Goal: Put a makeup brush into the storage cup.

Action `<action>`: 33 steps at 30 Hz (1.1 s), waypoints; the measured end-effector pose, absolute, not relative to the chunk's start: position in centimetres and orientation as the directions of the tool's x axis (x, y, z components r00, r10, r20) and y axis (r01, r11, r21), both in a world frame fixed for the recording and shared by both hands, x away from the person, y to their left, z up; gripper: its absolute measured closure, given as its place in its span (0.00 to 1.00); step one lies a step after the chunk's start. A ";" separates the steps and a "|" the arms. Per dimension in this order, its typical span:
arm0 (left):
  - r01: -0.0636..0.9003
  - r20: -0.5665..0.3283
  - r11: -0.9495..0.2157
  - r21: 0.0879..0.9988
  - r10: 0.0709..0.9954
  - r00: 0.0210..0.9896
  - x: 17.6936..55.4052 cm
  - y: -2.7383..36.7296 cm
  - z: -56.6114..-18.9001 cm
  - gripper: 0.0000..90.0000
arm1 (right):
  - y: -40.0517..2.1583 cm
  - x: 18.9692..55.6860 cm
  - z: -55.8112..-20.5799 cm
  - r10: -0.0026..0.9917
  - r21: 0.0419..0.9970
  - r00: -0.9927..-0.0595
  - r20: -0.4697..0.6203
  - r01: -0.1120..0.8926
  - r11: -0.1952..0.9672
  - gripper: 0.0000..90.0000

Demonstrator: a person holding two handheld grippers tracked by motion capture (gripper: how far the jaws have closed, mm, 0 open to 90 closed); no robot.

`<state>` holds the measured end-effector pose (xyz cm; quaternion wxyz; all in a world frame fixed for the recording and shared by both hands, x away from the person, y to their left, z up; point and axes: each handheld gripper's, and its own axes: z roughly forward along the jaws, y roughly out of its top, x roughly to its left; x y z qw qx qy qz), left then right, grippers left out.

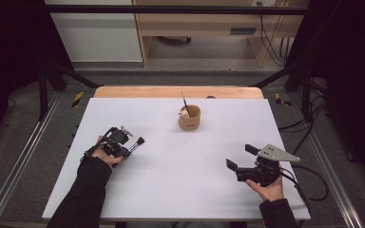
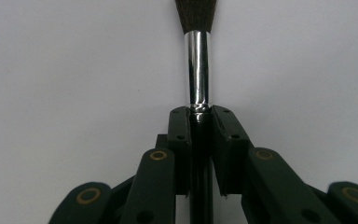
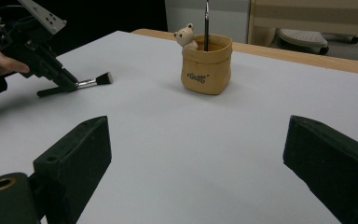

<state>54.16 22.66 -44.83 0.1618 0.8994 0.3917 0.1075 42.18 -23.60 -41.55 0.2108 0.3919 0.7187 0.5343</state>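
My left tool lies low over the desk, clamped on the brush. My right tool hovers level, jaws wide and empty. The pot ahead has lettering I can't make out.

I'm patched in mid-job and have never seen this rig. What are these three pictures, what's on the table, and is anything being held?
No robot arm here: a person holds a two-jaw gripper in each hand at a white table. The high view looks down from above the person's side. The other two pictures come from cameras riding on each gripper, looking along its own black jaws.

The left gripper is shut on a makeup brush, clamped on the black handle just behind the shiny metal collar, bristles pointing away; the brush lies low over the table. The right gripper is open and holds nothing.

Toward the far side stands a small tan pot with a little bear figure at its rim and one thin brush standing upright inside.
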 end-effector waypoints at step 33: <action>0.631 0.056 -0.686 0.363 0.691 0.720 53.6 22.4 -44.7 0.85 | -23.6 42.2 -41.5 0.787 0.934 -0.606 0.116 0.336 0.121 0.09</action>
